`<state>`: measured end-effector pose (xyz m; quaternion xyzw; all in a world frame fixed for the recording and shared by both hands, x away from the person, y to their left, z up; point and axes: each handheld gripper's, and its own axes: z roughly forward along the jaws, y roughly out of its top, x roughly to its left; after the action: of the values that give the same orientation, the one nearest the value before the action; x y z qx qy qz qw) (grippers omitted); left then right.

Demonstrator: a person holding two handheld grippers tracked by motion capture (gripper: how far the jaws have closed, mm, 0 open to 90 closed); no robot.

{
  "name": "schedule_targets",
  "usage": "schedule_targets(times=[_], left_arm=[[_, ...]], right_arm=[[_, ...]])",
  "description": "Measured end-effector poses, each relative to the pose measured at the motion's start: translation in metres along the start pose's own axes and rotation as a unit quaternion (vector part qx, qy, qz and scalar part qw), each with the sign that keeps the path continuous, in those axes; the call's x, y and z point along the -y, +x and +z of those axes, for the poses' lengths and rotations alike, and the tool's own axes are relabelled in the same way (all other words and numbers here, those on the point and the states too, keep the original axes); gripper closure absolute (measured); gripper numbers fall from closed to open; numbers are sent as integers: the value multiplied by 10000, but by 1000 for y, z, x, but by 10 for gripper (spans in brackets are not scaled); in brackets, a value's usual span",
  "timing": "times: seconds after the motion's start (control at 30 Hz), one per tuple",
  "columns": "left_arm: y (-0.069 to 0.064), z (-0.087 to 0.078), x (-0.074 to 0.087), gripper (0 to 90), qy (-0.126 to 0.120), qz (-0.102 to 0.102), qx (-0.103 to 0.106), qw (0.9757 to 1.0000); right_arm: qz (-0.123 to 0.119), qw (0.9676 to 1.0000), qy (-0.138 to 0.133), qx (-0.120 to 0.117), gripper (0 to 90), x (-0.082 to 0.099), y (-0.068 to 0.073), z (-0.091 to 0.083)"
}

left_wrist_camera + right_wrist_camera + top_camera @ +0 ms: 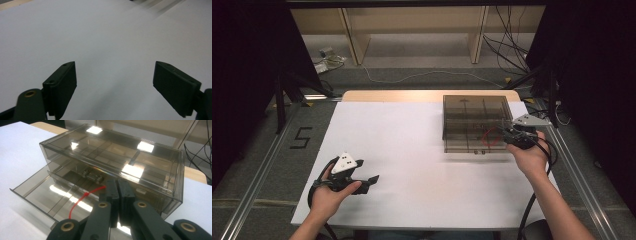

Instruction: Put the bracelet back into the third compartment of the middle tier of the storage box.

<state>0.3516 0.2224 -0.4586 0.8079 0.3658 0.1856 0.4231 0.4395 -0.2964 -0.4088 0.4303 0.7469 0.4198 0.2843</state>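
A smoky clear drawer box [474, 112] [112, 152] stands at the table's far right. Its lower drawer [469, 144] [37, 192] is pulled out toward me. A thin red cord [488, 137] [86, 194] with a knot lies over the drawer and runs up into the tips of my right gripper [508, 135] [117, 182], whose jaws are pressed together on it just in front of the box. A small shiny item [93, 176] sits deeper in the drawer. My left gripper [373, 181] [115, 75] rests open above the bare tabletop at the front left, with nothing between its jaws.
The white tabletop [412, 150] spreads between the two hands. Metal rails run along both table sides, and a "5" mark [301, 137] is on the floor at left. Wooden shelving and loose cables [507, 50] lie beyond the far edge.
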Motion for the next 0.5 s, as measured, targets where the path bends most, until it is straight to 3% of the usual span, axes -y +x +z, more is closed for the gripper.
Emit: schedule_targets(times=[0.5], left_arm=[[0, -1, 0, 191, -2, 15, -7, 10000]], right_arm=[[42, 10000, -7, 80, 887, 2, -5, -2]])
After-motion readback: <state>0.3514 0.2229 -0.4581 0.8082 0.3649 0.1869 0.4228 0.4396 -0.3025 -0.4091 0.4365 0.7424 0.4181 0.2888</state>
